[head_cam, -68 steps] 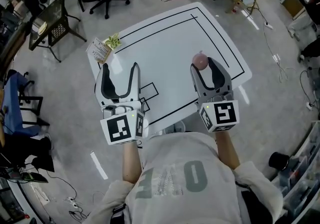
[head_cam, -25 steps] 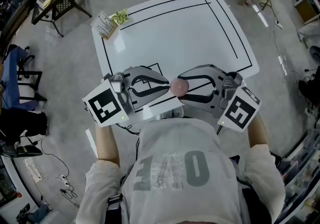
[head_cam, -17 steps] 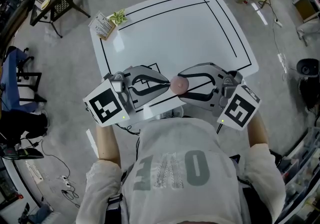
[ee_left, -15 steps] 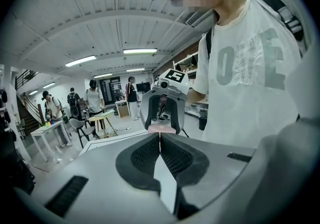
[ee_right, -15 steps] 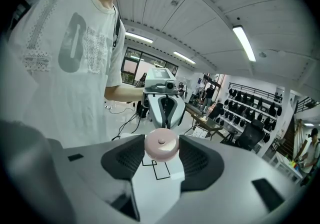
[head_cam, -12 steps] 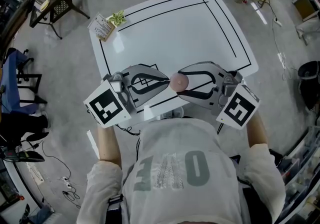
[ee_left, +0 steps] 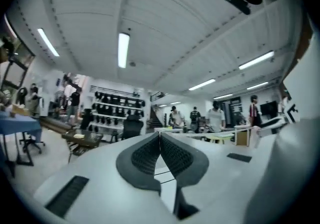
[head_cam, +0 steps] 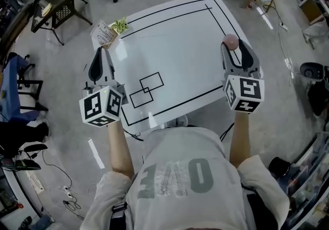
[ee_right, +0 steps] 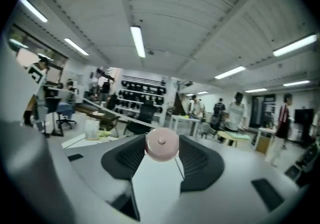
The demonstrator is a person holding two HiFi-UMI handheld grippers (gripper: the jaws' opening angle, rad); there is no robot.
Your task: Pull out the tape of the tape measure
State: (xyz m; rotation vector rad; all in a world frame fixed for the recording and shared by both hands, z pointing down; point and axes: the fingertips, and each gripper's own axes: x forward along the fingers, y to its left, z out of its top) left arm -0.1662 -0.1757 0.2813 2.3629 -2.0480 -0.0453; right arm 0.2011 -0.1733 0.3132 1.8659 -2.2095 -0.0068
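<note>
My two hands are spread well apart, one at each side of the white surface (head_cam: 180,34), and that spread is what I judge the pull by. My right tongs (head_cam: 232,48) are partly open and clamped on the tape measure (ee_right: 161,144), which sits between the pad tips. It is held up in the air near the right edge of the surface, not resting on it. My left tongs (head_cam: 101,52) are over by the left edge, and in the left gripper view the ribbed pads (ee_left: 172,154) are pressed flat together with no gap.

Whether the tape's end is pinched between them I cannot tell. Anything that thin does not show between the pads, and I cannot pick out a strip running across the surface in the head view. If the end is in there, I judge the pull largely done, with perhaps only a little more spreading or a hold left. If it has slipped free, the left tongs need to take it again.

The tape measure is a small, round, pale pink case. It has a smooth domed face and a little button at its centre, turned toward my right camera.
</note>
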